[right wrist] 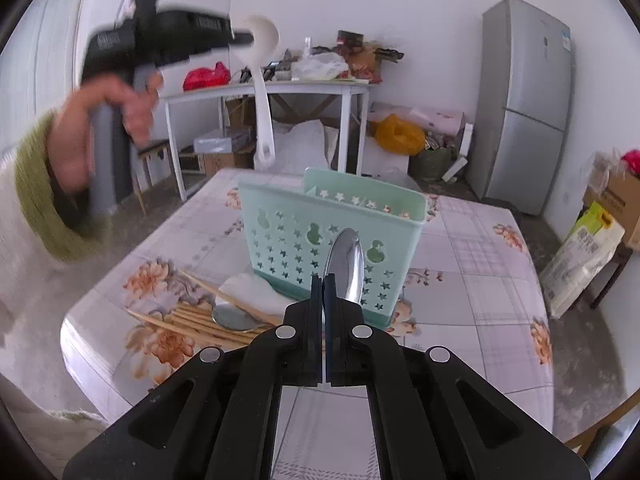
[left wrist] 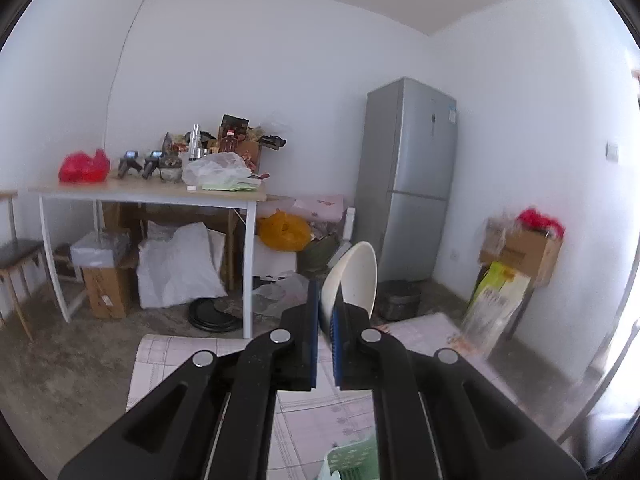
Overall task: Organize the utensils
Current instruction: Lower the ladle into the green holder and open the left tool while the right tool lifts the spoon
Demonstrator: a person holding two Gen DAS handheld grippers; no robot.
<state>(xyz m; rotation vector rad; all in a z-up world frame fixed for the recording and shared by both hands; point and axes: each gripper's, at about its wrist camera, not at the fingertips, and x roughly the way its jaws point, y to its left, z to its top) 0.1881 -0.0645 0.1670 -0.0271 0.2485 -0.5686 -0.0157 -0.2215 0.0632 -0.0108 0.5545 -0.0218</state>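
Metal spoon sits pinched between my right fingers, handle hidden; left fingers clamp the white ladle, its handle cut off below them.

White walls, grey fridge, cluttered bg table, maybe concrete floor

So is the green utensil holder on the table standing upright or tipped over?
Upright. The green holder stands on its darker base on the floral tablecloth, open top facing up.

Left gripper + hand motion-blurred in right view. Metal spoon handle hidden btwn pads. Green holder cut off at bottom edge.
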